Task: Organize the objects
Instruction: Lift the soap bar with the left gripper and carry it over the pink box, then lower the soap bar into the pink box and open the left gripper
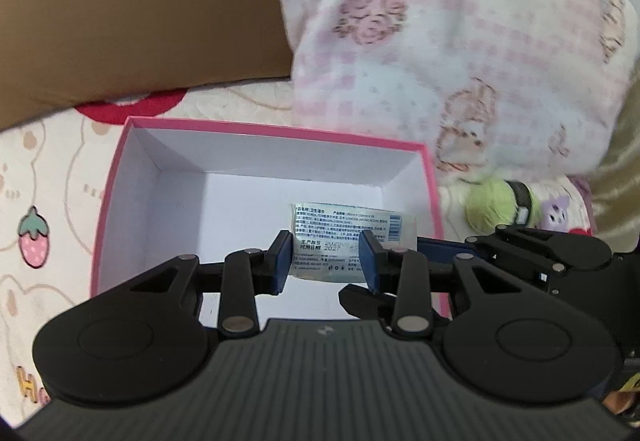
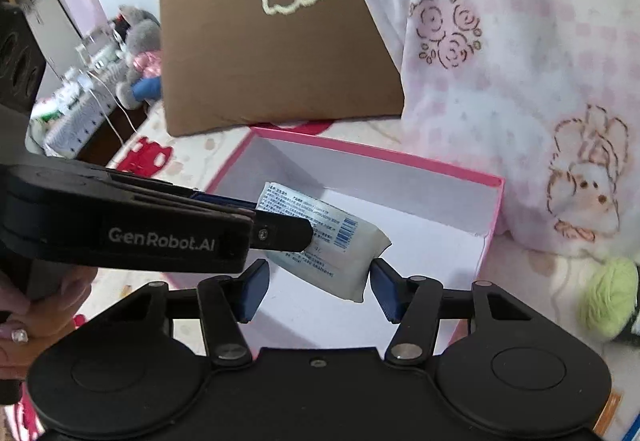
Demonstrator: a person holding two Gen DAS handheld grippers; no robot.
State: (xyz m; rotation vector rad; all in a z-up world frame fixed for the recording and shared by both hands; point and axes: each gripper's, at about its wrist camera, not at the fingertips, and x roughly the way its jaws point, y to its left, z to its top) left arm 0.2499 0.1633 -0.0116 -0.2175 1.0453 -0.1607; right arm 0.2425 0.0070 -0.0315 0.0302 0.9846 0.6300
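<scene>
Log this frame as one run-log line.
left gripper: shut on wipes packet | packet: above pink box, unreleased | right gripper: open, beneath packet | green yarn ball: outside box

The left hand-held gripper grips a white wipes packet between its blue pads, holding it above the white interior of an open pink box. The box sits on a cartoon-print bed sheet. The right hand-held gripper reaches in from the right. Behind lie a brown pillow, a pink blanket and a green yarn ball.
</scene>
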